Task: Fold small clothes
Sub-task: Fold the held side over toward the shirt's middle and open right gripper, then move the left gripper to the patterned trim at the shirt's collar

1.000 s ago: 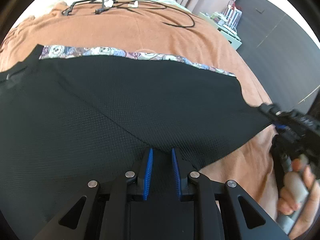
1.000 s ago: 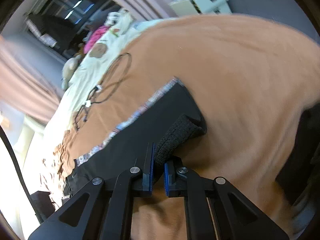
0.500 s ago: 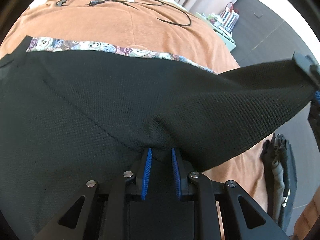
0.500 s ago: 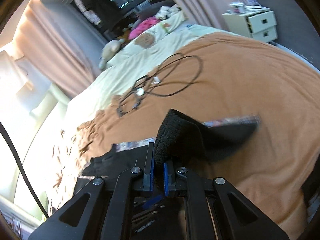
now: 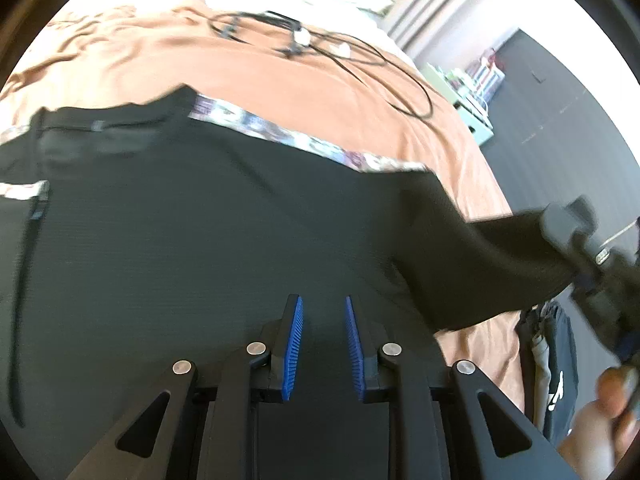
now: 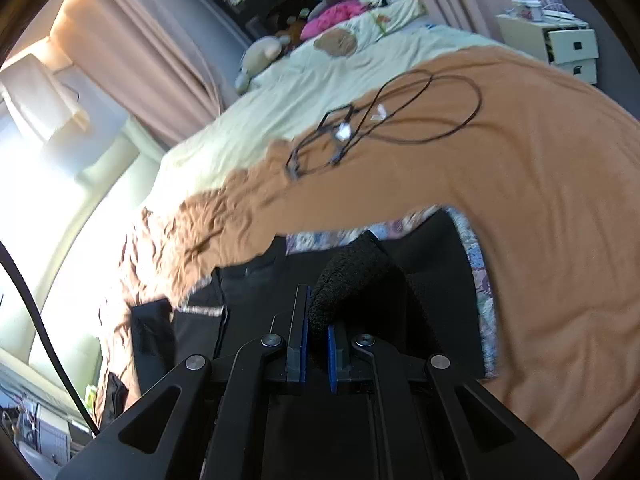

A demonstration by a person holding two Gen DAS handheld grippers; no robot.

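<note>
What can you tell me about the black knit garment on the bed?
The black knit garment has a fine waffle texture and lies spread over the orange-brown blanket, partly covering a patterned cloth. The right hand-held gripper is shut on one bunched edge, lifted and drawn over the rest. The left hand-held gripper is open above it.
</note>
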